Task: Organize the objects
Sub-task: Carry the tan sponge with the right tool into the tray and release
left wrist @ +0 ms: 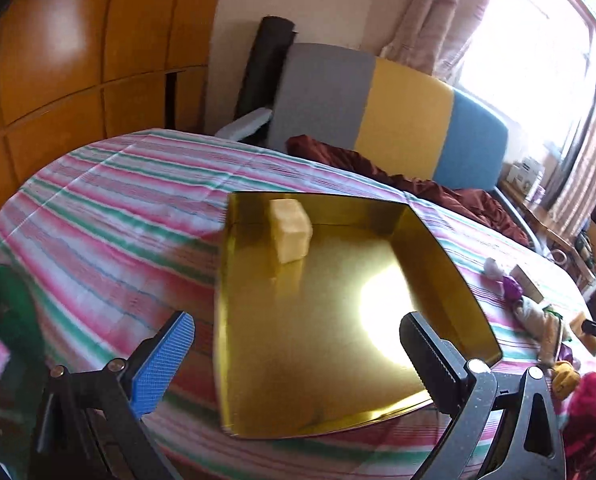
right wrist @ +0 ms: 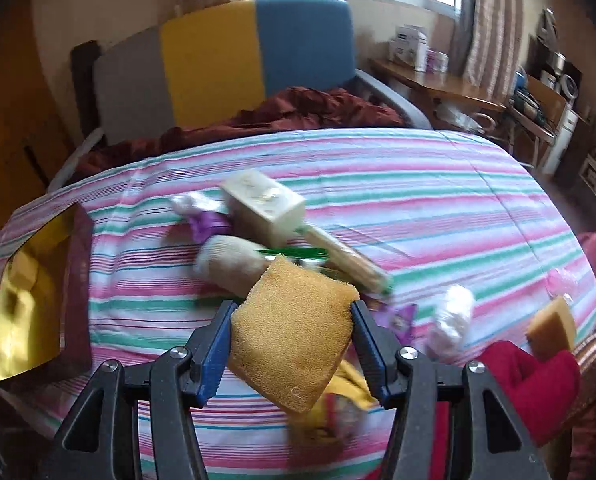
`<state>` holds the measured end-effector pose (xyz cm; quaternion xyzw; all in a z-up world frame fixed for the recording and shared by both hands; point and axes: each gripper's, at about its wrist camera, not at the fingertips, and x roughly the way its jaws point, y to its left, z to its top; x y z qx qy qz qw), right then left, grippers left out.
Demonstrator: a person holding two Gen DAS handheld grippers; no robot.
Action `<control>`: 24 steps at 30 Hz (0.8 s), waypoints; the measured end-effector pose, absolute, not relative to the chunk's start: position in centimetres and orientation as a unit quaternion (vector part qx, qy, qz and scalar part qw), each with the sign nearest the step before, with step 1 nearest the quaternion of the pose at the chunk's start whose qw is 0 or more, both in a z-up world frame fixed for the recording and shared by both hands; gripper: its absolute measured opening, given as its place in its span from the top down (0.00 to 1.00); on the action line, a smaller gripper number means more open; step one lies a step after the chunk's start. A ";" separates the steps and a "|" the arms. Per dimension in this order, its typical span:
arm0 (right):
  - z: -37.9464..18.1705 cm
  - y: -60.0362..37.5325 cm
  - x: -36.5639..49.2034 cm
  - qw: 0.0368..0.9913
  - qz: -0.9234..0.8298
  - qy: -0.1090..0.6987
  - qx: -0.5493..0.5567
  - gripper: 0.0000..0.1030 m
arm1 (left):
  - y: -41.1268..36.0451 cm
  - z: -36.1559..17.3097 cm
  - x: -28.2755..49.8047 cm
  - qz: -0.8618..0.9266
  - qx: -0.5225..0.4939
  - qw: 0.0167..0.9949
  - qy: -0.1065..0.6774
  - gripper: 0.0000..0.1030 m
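While we hold the right hand-held gripper clamped on the yellow-orange porous sponge, the shiny gold square tin tray lies to its far left, under our spread, empty left hand-held gripper.

No lettering can be read anywhere in either view. Print on the cream box and the yellow packet on the striped cloth is blurred beyond reading.

The left gripper is held with its jaws spread wide, nothing between them, tilted downward over the bed's near edge. The right gripper is angled down, its pads pressed on both sides of a sponge, which is held clear of the bed.
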<state>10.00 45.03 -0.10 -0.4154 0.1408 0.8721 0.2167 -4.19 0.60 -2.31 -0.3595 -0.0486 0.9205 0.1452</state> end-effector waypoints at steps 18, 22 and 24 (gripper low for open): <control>-4.1 18.4 -5.1 -0.144 0.863 0.102 -0.473 0.39 | -5.9 -1.8 -4.9 0.927 -0.360 0.053 -0.086 0.00; -6.2 14.9 -6.2 -0.192 0.841 0.113 -0.493 0.20 | -6.4 -1.9 -5.0 0.928 -0.359 0.047 -0.090 0.00; -6.9 14.4 -6.0 -0.198 0.837 0.114 -0.497 0.19 | -6.7 -2.0 -5.2 0.927 -0.360 0.044 -0.094 0.00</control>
